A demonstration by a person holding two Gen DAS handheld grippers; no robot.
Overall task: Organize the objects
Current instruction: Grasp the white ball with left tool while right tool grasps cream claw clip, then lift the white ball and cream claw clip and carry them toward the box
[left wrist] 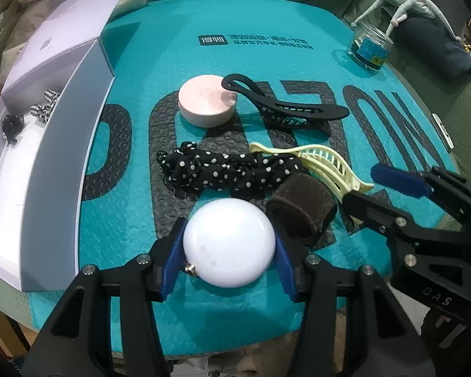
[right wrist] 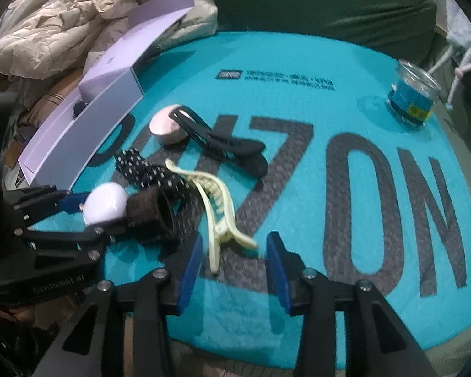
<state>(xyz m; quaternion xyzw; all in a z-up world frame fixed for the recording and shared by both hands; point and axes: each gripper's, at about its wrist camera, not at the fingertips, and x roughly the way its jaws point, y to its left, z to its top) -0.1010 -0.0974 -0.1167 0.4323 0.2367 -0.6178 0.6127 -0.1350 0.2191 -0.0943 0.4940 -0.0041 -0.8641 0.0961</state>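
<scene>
Now, through my left wrist camera, my left fingers (left wrist: 229,248) are closed on a smooth white round plastic case (left wrist: 229,243), low over the teal bubble mailer (left wrist: 298,62) printed "OZON". An open lilac cardboard drawer box (left wrist: 62,144) lies to the left, nearest this hand.

From my right wrist camera, my right fingers (right wrist: 234,264) stand apart, holding nothing. A cream plastic claw hair clip (right wrist: 218,213) lies just ahead between them, its long axis running away from me.

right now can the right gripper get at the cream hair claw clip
Probably yes: the right gripper is open, its blue fingers straddling the handle end of the cream hair clip, with nothing between them. The brown band lies just beside.
</scene>
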